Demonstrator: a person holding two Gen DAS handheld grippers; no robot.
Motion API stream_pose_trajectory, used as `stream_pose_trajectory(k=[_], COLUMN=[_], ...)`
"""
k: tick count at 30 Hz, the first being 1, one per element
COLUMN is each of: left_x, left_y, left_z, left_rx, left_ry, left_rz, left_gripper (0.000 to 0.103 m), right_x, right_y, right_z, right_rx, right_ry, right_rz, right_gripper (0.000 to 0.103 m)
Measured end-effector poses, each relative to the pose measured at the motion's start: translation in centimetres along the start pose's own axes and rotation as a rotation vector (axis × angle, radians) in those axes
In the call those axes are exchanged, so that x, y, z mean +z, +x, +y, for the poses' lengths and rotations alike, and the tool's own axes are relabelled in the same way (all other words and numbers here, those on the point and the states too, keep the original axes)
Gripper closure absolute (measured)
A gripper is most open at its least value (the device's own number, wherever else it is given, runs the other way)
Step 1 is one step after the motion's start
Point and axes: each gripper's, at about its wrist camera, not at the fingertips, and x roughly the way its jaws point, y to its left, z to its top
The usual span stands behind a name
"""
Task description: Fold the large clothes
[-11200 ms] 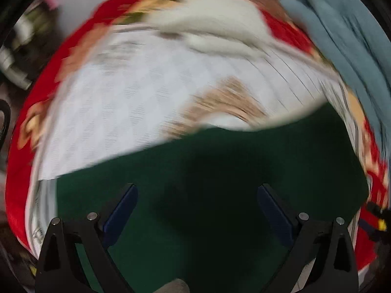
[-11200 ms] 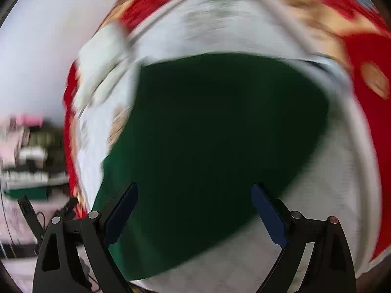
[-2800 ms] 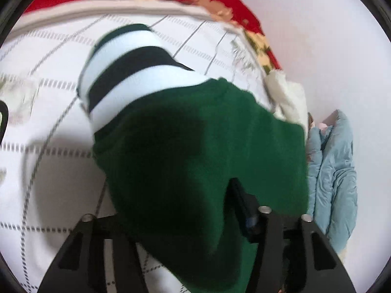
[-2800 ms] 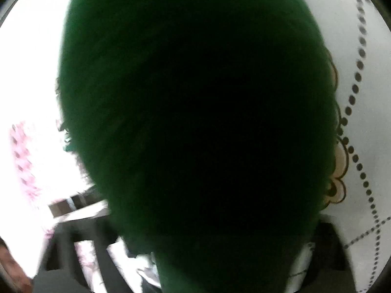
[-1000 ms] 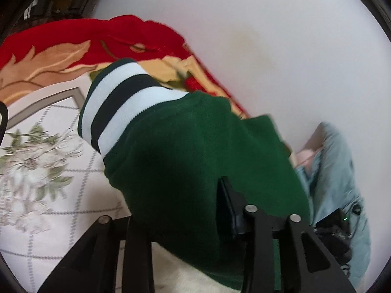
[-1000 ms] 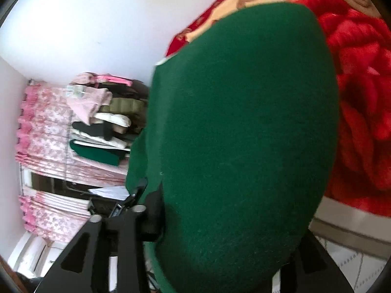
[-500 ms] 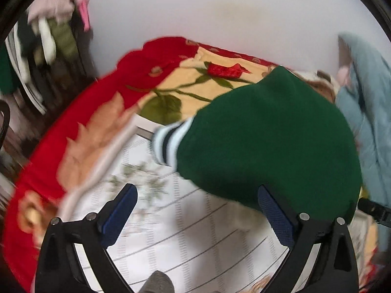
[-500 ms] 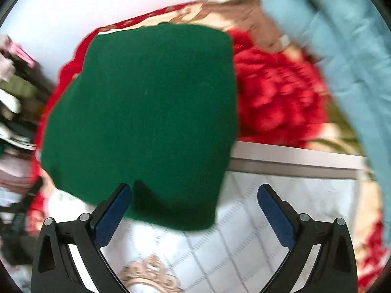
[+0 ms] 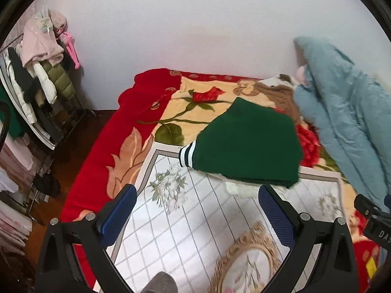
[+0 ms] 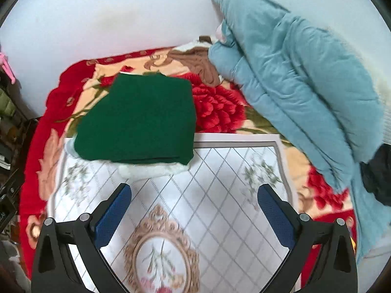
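On the left the clothes rack (image 9: 36,92) stands off the bed, then the left gripper (image 9: 195,216) and right gripper (image 10: 194,216) hang released and empty, apparently because the folded green sweater (image 10: 139,122) already rests across the blanket (image 9: 136,127) and white sheet (image 10: 207,183), beside the blue quilt (image 10: 293,85).

Both wrist views are bright and evenly lit, with no hard glare. The wall (image 9: 195,24) reads pale and washed out. Fisheye bending curves everything toward a black rim. Soft shadow lies under the green sweater (image 10: 139,119) at 6 o'clock. The blue quilt (image 10: 305,85), at 2 o'clock, is slightly smeared.
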Motion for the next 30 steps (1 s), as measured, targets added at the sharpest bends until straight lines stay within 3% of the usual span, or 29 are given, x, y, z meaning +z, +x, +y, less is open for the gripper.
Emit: stream_pose_trajectory(k=[8,15,22,30], left_x=[-0.7,-1.2,-1.5,-2.7], left_y=[-13.2,-21.5,-27.5,-30.8], left_z=[2.4,4.1,4.6,4.4], left_rx=[-0.061,-0.063,-0.066,-0.06], left_ry=[0.029,0.059,0.064,0.062], left_rz=[-0.031,-0.086,-0.051,-0.032], left_gripper=[0.001,0.001,0.001,0.001], right_x=[-3.6,-6.4,-8.4,-9.8], right_y=[-18.1,-32.0,-40.5,-45.6], right_z=[-0.7,-1.0,-2.1,-2.9], right_rx=[-0.049,-0.048,0.015,0.039], right_ry=[-0.015,-0.018,-0.006,-0.02], right_rz=[-0.121,-0.233,-0.24,-0.235], right_gripper=[0.0,0.0,0.0,0.0])
